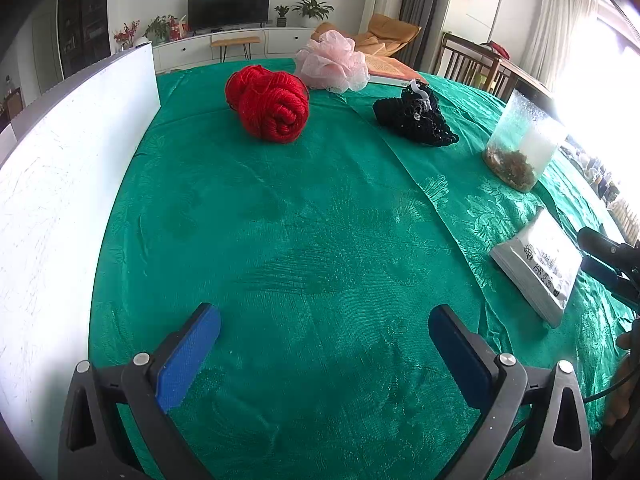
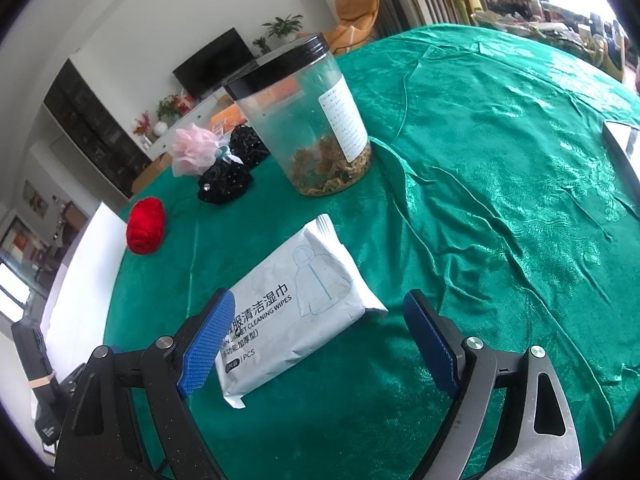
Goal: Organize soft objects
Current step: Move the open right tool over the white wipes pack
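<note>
Here both the left gripper [image 1: 324,334] and right gripper [image 2: 320,332] gape empty, so the right should straddle the wipes pack [image 2: 296,316] squarely before pinching gently.

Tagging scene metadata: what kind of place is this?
Looks like a home living and dining room: a TV on a low white cabinet, potted plants beside it, and a table under a green tablecloth.

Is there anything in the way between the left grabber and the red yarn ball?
No. Only bare green tablecloth lies between the open left gripper and the red yarn ball. The black lacy bundle sits off to the right.
</note>
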`<state>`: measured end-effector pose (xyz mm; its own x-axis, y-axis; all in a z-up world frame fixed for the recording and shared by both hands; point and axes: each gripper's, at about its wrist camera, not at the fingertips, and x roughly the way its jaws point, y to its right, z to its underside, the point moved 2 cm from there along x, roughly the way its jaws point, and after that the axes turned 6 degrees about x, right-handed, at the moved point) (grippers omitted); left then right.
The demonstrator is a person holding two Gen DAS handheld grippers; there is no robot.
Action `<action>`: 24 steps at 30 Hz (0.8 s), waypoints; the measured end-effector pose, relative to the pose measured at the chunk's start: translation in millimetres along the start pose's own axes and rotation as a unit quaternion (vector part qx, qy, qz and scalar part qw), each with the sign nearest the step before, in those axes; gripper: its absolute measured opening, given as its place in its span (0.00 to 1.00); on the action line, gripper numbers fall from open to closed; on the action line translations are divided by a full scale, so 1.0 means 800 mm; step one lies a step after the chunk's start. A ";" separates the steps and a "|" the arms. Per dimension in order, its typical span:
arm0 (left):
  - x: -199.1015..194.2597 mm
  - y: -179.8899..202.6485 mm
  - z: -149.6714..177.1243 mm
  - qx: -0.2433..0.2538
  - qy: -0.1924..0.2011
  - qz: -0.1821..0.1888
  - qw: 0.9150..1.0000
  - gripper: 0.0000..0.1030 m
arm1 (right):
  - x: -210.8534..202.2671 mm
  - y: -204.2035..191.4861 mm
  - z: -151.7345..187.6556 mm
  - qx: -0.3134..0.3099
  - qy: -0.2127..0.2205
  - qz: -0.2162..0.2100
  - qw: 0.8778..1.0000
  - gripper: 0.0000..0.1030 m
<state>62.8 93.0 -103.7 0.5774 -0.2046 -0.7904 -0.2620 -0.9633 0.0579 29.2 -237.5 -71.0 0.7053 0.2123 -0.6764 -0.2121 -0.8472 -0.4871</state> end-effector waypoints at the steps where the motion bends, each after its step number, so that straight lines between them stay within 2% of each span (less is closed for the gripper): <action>1: 0.000 0.000 0.000 0.000 0.000 0.000 1.000 1.00 | -0.001 -0.002 0.000 -0.004 0.002 0.001 1.000 0.86; 6: -0.004 -0.008 0.000 -0.020 0.012 0.019 1.000 1.00 | -0.009 -0.027 0.000 -0.054 0.022 0.013 0.998 0.86; 9: -0.010 -0.020 0.001 -0.051 0.020 0.032 0.998 1.00 | -0.001 -0.064 -0.005 -0.122 0.027 0.029 0.992 0.86; 11: -0.012 -0.025 0.002 -0.061 0.022 0.038 0.997 1.00 | 0.022 -0.099 -0.013 -0.168 0.010 0.050 0.985 0.86; 14: -0.013 -0.028 0.002 -0.068 0.026 0.045 0.996 1.00 | 0.063 -0.155 -0.016 -0.246 -0.007 0.092 0.965 0.85; 18: -0.013 -0.031 0.002 -0.075 0.035 0.051 0.995 1.00 | 0.110 -0.201 0.008 -0.342 -0.010 0.149 0.928 0.85; 21: -0.014 -0.035 0.003 -0.082 0.042 0.060 0.994 1.00 | 0.128 -0.186 0.031 -0.384 -0.031 0.200 0.901 0.85; 22: -0.015 -0.036 0.003 -0.085 0.044 0.063 0.993 1.00 | 0.115 -0.178 0.033 -0.386 -0.018 0.194 0.902 0.85; 23: -0.015 -0.037 0.003 -0.087 0.046 0.064 0.993 1.00 | 0.106 -0.168 0.037 -0.392 -0.017 0.213 0.895 0.85; 24: -0.015 -0.037 0.003 -0.088 0.047 0.065 0.993 1.00 | 0.094 -0.159 0.041 -0.397 -0.016 0.209 0.893 0.85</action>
<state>61.4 124.7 -97.5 0.6186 -0.3370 -0.7098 -0.2043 -0.9413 0.2689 86.8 -98.1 -78.1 0.6538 -0.2011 -0.7295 0.1032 -0.9313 0.3493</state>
